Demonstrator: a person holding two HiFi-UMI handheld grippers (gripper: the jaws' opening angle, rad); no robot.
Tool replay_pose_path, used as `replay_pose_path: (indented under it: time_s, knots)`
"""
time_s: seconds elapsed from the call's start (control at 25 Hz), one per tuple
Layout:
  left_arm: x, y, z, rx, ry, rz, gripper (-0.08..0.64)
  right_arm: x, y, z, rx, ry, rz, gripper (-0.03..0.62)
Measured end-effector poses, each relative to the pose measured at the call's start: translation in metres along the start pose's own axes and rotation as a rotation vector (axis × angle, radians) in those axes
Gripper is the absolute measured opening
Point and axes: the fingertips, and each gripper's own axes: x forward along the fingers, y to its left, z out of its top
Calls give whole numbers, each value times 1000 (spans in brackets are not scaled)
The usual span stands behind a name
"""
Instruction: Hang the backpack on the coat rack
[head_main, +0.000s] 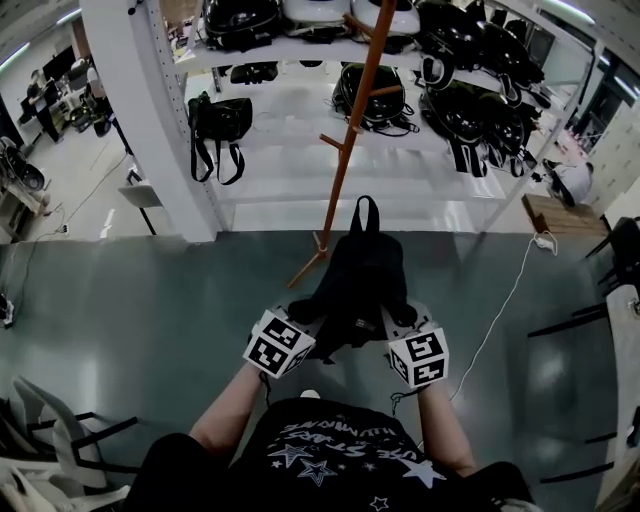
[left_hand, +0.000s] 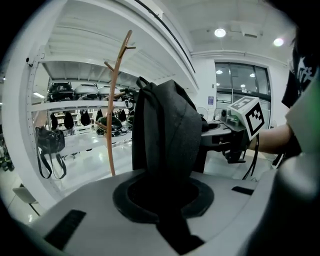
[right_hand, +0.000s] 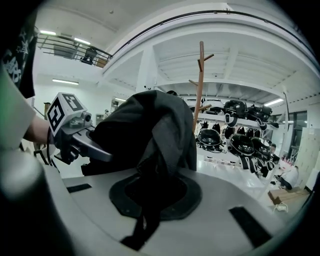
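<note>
While the person stands on the grey-green floor, both hands hold the black backpack up in front of the body, clear of the ground. The left claw is clamped on the pack's left side. Its own view shows dark fabric filling the space between its jaws and trailing down toward the camera. The right claw is likewise closed on the pack's right side, with a strap and folds of cloth pinched between its jaws. The pack sits upright between the two marker cubes, and its top carry loop points away from the person.

The orange-brown coat rack stands on the floor just beyond the pack. Its pole rises in front of the white shelving and its short pegs are bare. From both gripper views the rack appears behind the pack, apart from it. A black bag with dangling straps hangs at the shelving's left, and more dark bags crowd the shelves to the right.
</note>
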Motion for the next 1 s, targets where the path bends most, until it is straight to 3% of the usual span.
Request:
replay_pose_path:
  time_s: [0.2,0.52,1.0]
  knots:
    - [11,34,16,17,0,-26,72,28,-12,17,4,-1,-63,15]
    - [40,61,27,1,16,-46,72,61,-39,22,-5,20,-67,15]
    - [102,125,60,-45,26,37,69,140,-105,39,18,-12,14,15]
